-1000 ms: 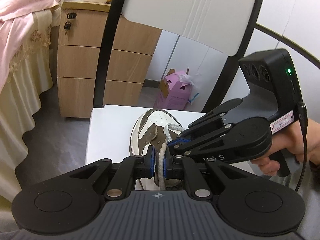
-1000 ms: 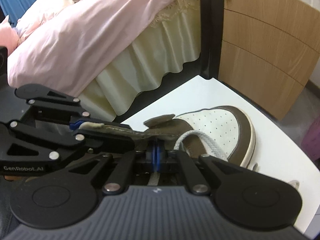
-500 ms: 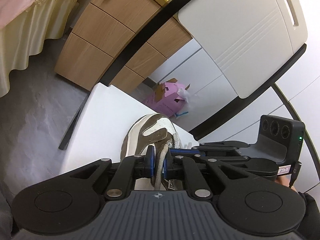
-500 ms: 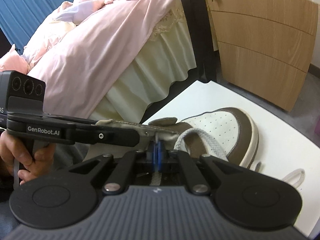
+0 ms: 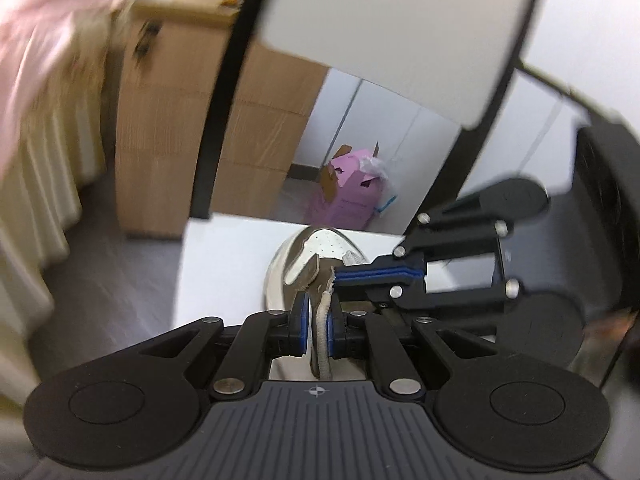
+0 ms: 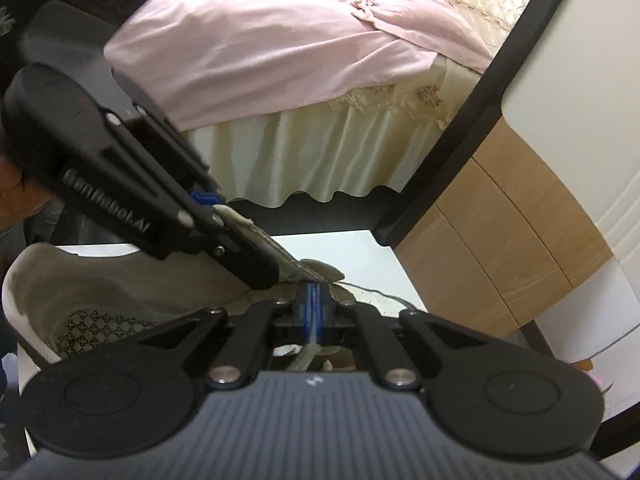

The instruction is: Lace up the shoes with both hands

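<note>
Shoe (image 6: 100,292) interior shows only rightward — toe (image 5: 324,240) leftward.

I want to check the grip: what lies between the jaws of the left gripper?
In the left wrist view, the left gripper is shut on a flat beige shoelace.

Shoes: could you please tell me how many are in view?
1. The shoe sits on the white table, just beyond both claws; a second one may be hidden.
</note>
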Tool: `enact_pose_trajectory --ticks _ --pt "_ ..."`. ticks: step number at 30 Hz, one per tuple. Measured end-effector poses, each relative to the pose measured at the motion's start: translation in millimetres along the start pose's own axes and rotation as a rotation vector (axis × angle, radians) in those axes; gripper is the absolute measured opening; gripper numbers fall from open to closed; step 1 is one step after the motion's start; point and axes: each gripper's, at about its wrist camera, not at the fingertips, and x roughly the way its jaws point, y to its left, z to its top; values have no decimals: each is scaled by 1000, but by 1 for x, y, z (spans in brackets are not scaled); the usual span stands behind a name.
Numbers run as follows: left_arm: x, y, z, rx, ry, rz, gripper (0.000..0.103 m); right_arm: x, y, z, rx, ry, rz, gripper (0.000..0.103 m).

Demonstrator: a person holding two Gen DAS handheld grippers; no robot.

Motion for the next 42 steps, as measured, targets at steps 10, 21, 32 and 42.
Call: enact_pose_trajectory --ticks 10,21,32,42 --pt "-7 -32 -5 302 -12 58 11 25 -2 1 30 88 74 2" --pt "0 -34 -3 326 7 72 14 33 -20 4 153 183 148 3" --pt "1 6 7 -20 39 -62 10 4 -19 2 128 135 128 30" --pt "7 36 4 -273 55 -153 10 30 -12 15 70 236 80 19"
